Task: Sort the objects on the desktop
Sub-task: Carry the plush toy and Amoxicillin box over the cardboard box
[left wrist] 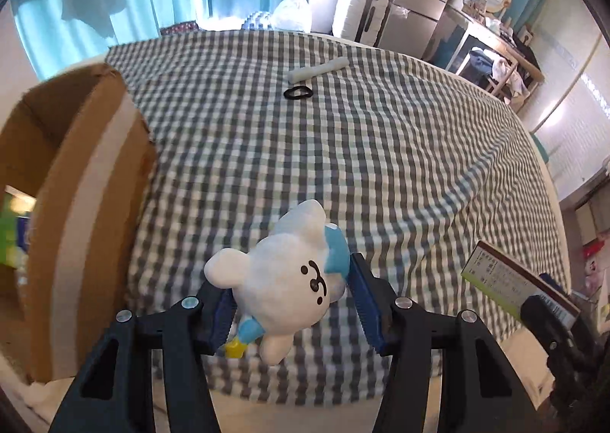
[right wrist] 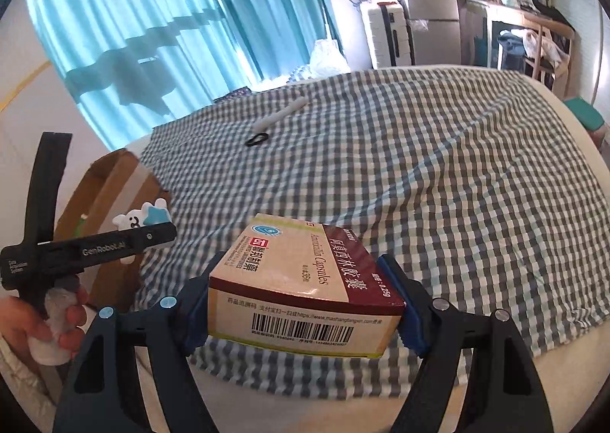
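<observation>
The left gripper (left wrist: 291,303) clamps a soft plush bear (left wrist: 286,276) (squashy, light). The right gripper (right wrist: 305,303) pinches a stiff medicine box (right wrist: 305,280) across its sides.

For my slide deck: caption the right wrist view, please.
Right tongs grip a cream-and-maroon cardboard medicine box above the green-checked tablecloth.
</observation>
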`<control>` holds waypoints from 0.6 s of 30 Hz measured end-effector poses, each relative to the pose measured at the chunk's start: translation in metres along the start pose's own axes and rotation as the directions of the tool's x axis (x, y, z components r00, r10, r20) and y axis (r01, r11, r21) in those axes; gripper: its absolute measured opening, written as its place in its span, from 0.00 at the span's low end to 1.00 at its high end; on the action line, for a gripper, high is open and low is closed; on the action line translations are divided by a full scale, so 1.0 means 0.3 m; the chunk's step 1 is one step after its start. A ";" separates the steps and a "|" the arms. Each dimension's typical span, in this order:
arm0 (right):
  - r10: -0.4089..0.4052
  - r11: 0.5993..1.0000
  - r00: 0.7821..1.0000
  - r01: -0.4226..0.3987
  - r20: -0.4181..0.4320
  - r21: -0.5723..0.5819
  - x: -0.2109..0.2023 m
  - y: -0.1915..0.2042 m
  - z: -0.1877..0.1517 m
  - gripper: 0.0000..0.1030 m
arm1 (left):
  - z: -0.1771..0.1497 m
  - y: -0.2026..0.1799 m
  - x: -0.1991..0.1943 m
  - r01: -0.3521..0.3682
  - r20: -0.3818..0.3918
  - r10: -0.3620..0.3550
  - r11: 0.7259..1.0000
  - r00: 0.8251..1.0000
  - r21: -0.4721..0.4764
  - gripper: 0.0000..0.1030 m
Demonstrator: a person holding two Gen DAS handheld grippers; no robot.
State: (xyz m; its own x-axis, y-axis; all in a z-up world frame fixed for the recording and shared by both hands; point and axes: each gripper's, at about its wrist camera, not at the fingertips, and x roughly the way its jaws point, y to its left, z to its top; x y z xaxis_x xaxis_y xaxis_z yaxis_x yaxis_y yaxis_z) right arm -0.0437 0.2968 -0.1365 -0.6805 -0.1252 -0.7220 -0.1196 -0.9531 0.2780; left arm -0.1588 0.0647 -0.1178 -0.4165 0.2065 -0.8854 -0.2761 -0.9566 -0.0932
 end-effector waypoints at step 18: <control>0.055 0.969 0.989 -0.019 0.138 -0.245 -0.237 0.491 0.072 0.75 | -0.021 0.266 -0.464 -0.042 0.220 0.056 0.997 0.974 -0.067 0.54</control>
State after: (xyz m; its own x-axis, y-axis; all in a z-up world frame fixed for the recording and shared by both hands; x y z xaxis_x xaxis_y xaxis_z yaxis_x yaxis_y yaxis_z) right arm -0.0286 0.1714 -0.0305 -0.7790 -0.1379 -0.6116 0.0747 -0.9890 0.1279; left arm -0.1173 -0.0418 -0.0047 -0.6116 0.1929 -0.7673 -0.2000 -0.9760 -0.0860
